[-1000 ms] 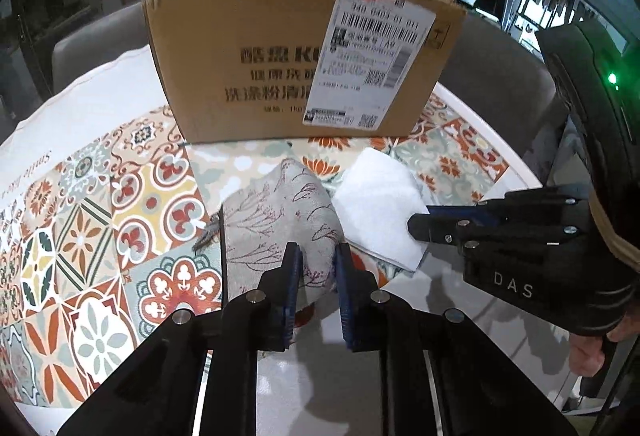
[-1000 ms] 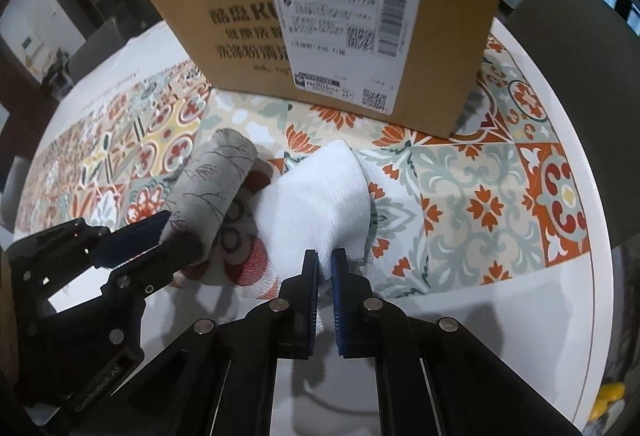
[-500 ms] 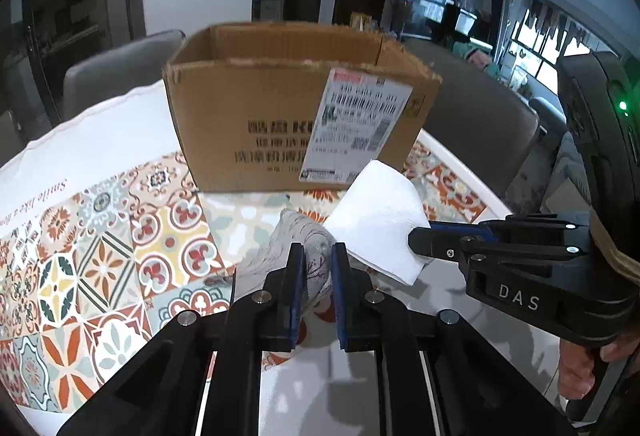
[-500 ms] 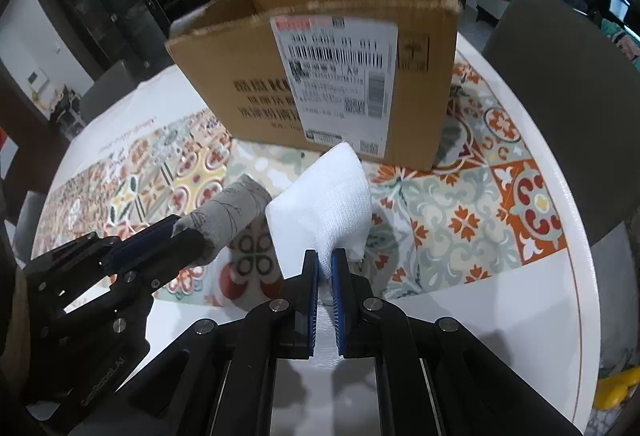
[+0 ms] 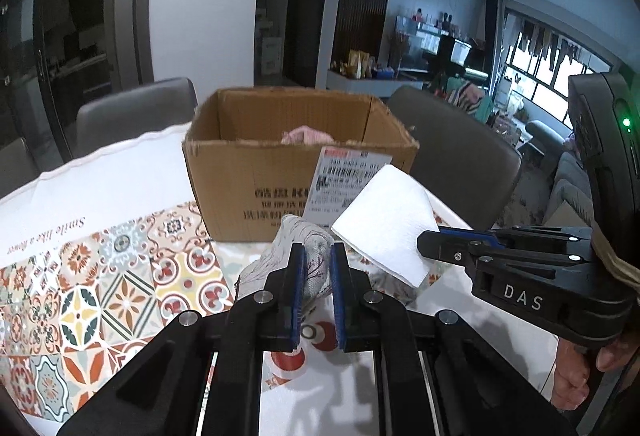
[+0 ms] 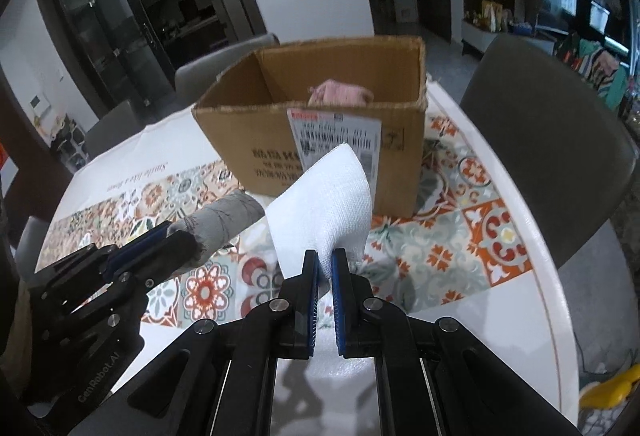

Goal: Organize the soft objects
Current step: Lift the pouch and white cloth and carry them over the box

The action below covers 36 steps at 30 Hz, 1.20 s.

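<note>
Both cloths are now hanging clear of the patterned tablecloth (image 5: 100,288), lifted since a second ago. The left gripper (image 5: 316,268) is clamping the grey printed fabric roll (image 5: 308,240) between its fingers, while the right gripper (image 6: 325,268) is pinching the folded white cloth's (image 6: 324,204) near edge, both near the open cardboard box (image 6: 256,140) holding a pink cloth (image 6: 340,92).

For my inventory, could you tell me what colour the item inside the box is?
Pink item, best seen from the right wrist.

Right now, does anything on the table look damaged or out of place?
Only the cardboard box: its near top edge is ragged, as if torn. The tablecloth lies flat, nothing spilled.
</note>
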### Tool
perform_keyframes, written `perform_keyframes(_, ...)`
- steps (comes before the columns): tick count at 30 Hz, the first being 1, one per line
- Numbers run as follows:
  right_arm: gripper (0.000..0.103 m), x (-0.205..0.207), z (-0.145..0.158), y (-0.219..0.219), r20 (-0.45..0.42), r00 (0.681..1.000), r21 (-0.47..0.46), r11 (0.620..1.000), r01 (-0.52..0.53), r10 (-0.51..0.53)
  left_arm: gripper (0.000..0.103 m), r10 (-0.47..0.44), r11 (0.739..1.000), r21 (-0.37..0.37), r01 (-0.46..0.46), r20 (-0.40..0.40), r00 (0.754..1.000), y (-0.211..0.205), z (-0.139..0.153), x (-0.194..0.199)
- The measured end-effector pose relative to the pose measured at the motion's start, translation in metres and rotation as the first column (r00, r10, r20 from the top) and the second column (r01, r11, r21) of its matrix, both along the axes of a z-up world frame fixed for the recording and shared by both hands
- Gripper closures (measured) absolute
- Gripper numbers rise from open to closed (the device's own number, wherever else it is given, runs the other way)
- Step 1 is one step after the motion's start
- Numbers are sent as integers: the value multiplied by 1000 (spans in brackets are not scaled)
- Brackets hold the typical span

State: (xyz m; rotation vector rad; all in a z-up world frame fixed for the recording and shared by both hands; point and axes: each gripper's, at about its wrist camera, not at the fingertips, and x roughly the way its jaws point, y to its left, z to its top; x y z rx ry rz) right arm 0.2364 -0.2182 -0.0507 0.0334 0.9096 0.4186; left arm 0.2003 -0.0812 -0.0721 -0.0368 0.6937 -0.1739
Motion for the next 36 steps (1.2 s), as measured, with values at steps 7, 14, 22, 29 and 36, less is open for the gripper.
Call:
perform_keyframes(7, 95, -5, 23, -3, 57, 998, 29, 999, 15, -17, 89, 8, 1000, -16, -7, 50, 999, 1, 22, -5)
perform_keyframes(14, 95, -10, 46, -4, 118, 993, 52, 999, 15, -22, 89, 14, 1000, -26, -11, 114, 993, 5, 42, -9)
perform_keyframes(22, 95, -11, 71, -2, 194, 980, 83, 996, 19, -34, 89, 24, 999, -30, -19, 189, 982, 9, 64, -10)
perform_keyframes(29, 95, -9, 86, 0, 242, 969, 107, 994, 19, -45, 89, 24, 1000, -26, -18, 255, 967, 10, 82, -3)
perform_keyframes(36, 95, 0, 96, -1, 280, 959, 127, 992, 18, -53, 89, 22, 1000, -18, -18, 297, 955, 13, 91, 5)
